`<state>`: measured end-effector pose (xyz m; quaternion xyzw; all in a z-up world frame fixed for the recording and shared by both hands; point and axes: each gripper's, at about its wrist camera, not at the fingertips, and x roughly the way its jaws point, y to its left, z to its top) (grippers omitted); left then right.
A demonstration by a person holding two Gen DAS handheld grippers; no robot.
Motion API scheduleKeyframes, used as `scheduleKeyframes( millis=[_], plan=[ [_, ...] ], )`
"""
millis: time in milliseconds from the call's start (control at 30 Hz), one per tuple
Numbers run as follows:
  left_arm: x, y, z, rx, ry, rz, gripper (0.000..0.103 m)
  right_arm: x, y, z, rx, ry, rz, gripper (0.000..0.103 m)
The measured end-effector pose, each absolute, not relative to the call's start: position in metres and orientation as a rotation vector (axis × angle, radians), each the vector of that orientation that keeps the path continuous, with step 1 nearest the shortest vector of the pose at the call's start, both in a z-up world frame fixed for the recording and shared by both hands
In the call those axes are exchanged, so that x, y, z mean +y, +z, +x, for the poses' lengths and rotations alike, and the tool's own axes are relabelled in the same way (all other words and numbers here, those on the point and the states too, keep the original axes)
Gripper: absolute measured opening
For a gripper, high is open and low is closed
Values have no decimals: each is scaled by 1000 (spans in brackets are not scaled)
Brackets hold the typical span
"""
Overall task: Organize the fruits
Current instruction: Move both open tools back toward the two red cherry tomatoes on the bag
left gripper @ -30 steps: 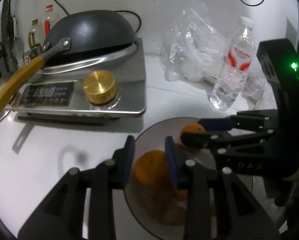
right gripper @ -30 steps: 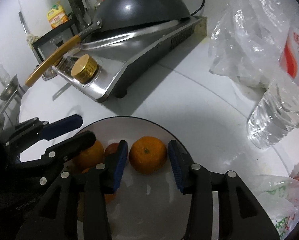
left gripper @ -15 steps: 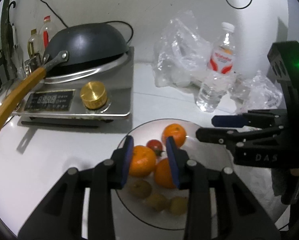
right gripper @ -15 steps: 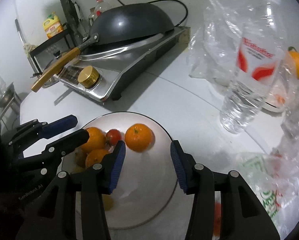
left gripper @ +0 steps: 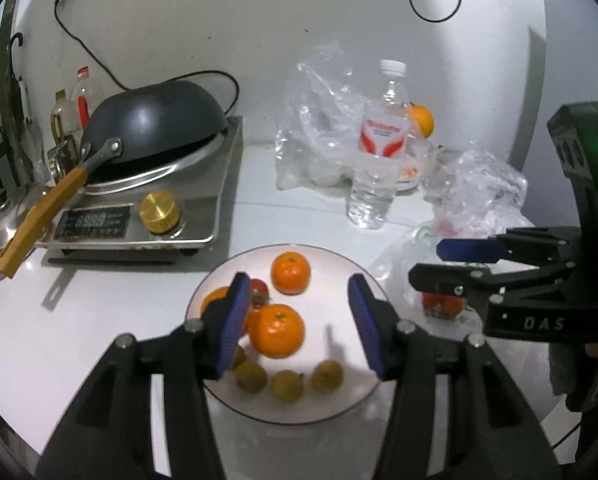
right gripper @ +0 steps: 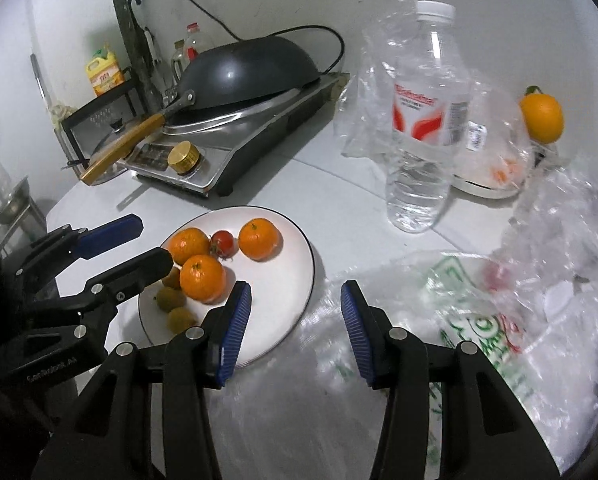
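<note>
A white plate [left gripper: 335, 300] [right gripper: 283, 280] holds three oranges, a tomato [left gripper: 259, 289] [right gripper: 223, 242] and several small brown-green fruits [left gripper: 287, 386] [right gripper: 181, 319]. My left gripper [left gripper: 298, 300] [right gripper: 139, 246] hovers above the plate, its jaws opening. The front orange [left gripper: 277, 330] [right gripper: 202, 283] lies below them, untouched. A second orange [left gripper: 291, 278] [right gripper: 259, 239] sits at the far side. The third [left gripper: 213, 300] [right gripper: 189, 245] is half hidden by my left finger. My right gripper [right gripper: 297, 304] [left gripper: 439, 266] is open and empty over a printed plastic bag [right gripper: 479, 320] right of the plate.
A water bottle [left gripper: 375, 168] [right gripper: 423, 128] stands behind the plate. Clear bags [left gripper: 319, 128], another orange [left gripper: 421, 120] [right gripper: 541, 118] and a white bowl [right gripper: 483, 188] lie at the back right. A cooker [left gripper: 195, 216] with a black wok [left gripper: 155, 120] fills the left. Red fruit [left gripper: 443, 304] shows in the bag.
Both grippers have drawn back and up from the plate. My left jaws have spread and let go of an orange. The right gripper has shifted right, leaving its orange on the plate.
</note>
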<state>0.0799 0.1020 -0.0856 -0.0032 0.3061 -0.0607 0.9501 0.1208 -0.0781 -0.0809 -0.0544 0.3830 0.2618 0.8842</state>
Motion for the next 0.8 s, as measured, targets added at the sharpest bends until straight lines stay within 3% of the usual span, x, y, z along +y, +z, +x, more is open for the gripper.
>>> scheduleKeyframes(
  millis=[800],
  plan=[
    [42, -72, 51, 616, -152, 68, 52, -159, -74, 82, 747, 483, -55, 49]
  ],
)
